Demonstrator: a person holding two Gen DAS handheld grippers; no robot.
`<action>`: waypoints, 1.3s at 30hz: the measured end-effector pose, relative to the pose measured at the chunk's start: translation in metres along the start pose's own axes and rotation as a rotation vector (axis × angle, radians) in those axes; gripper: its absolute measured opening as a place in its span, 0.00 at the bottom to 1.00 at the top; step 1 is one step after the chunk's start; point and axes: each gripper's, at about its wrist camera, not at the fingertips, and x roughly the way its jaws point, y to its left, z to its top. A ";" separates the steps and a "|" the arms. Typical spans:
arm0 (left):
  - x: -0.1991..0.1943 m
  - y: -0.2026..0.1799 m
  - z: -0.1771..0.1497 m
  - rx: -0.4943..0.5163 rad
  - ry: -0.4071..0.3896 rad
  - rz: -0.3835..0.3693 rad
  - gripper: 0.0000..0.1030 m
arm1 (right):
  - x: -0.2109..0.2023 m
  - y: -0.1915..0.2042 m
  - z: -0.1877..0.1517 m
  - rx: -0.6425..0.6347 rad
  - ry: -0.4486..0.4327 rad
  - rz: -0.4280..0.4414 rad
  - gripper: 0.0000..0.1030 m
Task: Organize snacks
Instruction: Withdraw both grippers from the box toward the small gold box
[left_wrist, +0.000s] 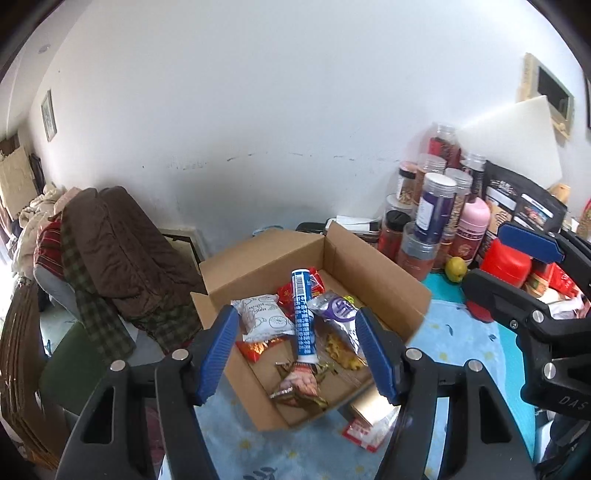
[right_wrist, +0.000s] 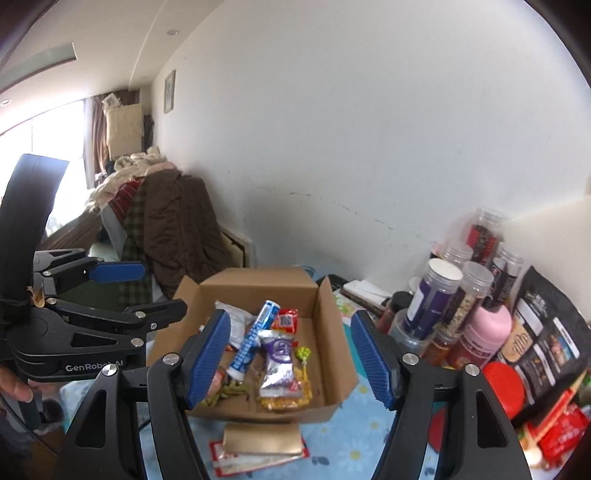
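Note:
An open cardboard box (left_wrist: 258, 269) (right_wrist: 258, 284) stands on the blue tablecloth. Inside it lie a blue tube (left_wrist: 303, 317) (right_wrist: 255, 336), a white packet (left_wrist: 262, 317), a purple and silver packet (left_wrist: 336, 310) (right_wrist: 279, 365), a red packet (right_wrist: 285, 321) and other wrapped snacks. A gold pack (right_wrist: 262, 437) rests on a red and white packet just outside the box's near wall. My left gripper (left_wrist: 296, 314) hangs open above the box, nothing between its pads. My right gripper (right_wrist: 289, 315) is open and empty too, beside the left one.
Several jars (left_wrist: 436, 206), a pink bottle (right_wrist: 487, 332), a black bag (right_wrist: 543, 332), a red lid (left_wrist: 506, 262) and a yellow-green fruit (left_wrist: 456, 268) crowd the right against the wall. A chair draped with a brown coat (left_wrist: 122, 251) stands left of the table.

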 end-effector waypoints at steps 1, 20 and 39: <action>-0.007 -0.002 -0.004 0.001 -0.008 0.003 0.64 | -0.007 0.001 -0.001 0.004 -0.004 -0.001 0.71; -0.064 -0.042 -0.085 0.057 -0.032 -0.106 0.64 | -0.075 0.018 -0.078 0.073 0.009 -0.046 0.80; -0.005 -0.053 -0.150 -0.042 0.088 -0.192 0.64 | -0.036 0.005 -0.168 0.156 0.146 -0.031 0.80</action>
